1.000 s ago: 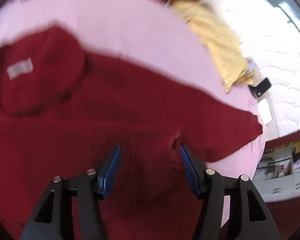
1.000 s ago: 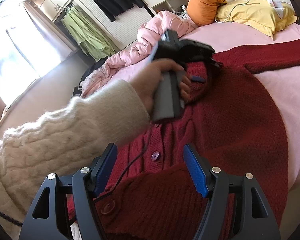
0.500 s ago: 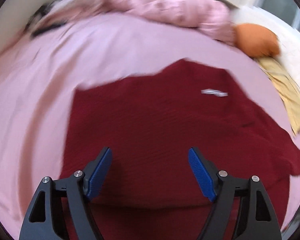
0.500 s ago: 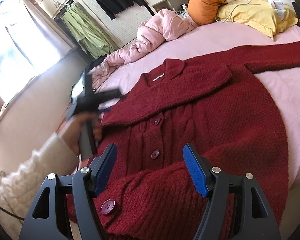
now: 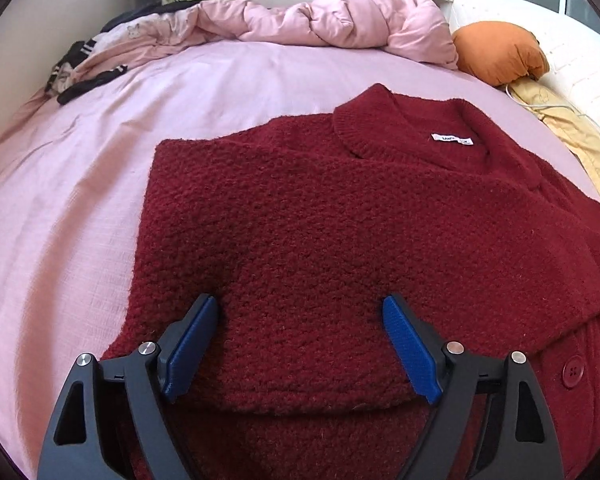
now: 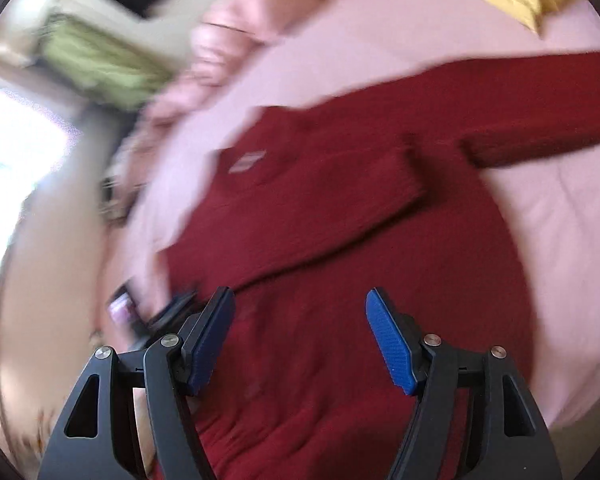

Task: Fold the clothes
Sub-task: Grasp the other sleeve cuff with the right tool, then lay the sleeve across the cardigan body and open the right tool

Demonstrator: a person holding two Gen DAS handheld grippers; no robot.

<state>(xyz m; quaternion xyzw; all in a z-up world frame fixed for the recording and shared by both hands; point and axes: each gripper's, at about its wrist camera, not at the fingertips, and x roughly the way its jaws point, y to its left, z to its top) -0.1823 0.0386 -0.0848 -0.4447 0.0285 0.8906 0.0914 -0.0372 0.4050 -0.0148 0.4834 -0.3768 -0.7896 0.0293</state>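
Observation:
A dark red knitted cardigan (image 5: pixel 340 232) lies spread on the pink bed sheet (image 5: pixel 80 184), collar and white label (image 5: pixel 452 139) at the far right. One sleeve is folded across its front. My left gripper (image 5: pixel 300 340) is open and empty, just above the folded sleeve near its cuff. In the blurred right wrist view the cardigan (image 6: pixel 360 240) fills the middle, its other sleeve (image 6: pixel 540 112) stretched out to the right. My right gripper (image 6: pixel 300 336) is open and empty over the cardigan's body.
A crumpled pink duvet (image 5: pixel 320 20) lies along the far side of the bed, with dark clothes (image 5: pixel 84 76) at the far left. An orange pillow (image 5: pixel 500 52) and a yellow pillow (image 5: pixel 572 136) sit at the right. Green garments (image 6: pixel 100 60) hang by the wall.
My left gripper has swung left and pulled back to the sleeve cuff, still open. My right gripper has moved fast over the cardigan, blurring its view.

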